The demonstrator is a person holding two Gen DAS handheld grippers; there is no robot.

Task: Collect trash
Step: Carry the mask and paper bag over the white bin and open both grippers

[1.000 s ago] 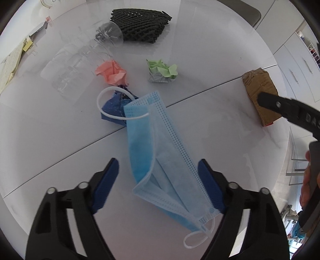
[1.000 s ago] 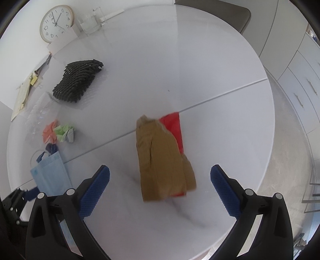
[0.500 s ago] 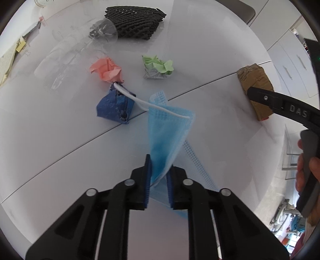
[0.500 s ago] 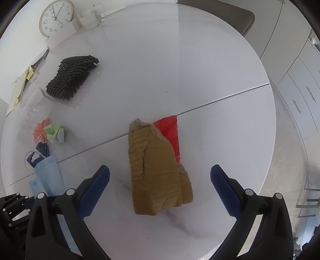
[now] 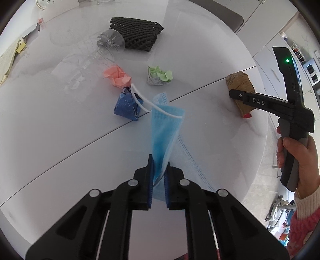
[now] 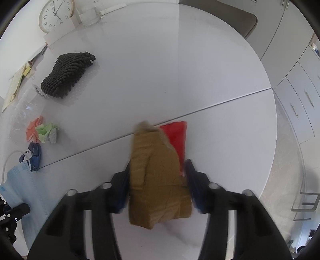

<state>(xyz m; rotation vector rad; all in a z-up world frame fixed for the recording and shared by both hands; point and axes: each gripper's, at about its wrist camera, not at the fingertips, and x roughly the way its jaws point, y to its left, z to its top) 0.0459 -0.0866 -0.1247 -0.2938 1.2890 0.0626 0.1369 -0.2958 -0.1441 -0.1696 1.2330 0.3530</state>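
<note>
My left gripper [image 5: 159, 170] is shut on a light blue face mask [image 5: 164, 132], which it holds bunched above the white table [image 5: 60, 140]; the mask also shows in the right wrist view [image 6: 22, 186]. My right gripper [image 6: 158, 174] has closed on a brown taped package [image 6: 158, 176] with a red side [image 6: 177, 136]; both pads touch its sides. The package also shows in the left wrist view [image 5: 241, 88]. Crumpled pink [image 5: 118, 77], green [image 5: 160, 75] and dark blue [image 5: 127, 105] papers lie further back.
A black foam net [image 5: 138, 33] and a clear plastic bottle [image 5: 86, 58] lie at the back of the table. A clock [image 6: 56, 15] and a glass holder [image 6: 89, 17] stand at the far edge. Papers [image 6: 16, 84] lie at the left. Cabinets [image 6: 300, 100] stand to the right.
My left gripper closed on the mask and lifted it off the table. My right gripper moved down over the brown package and closed from wide open onto its sides.
</note>
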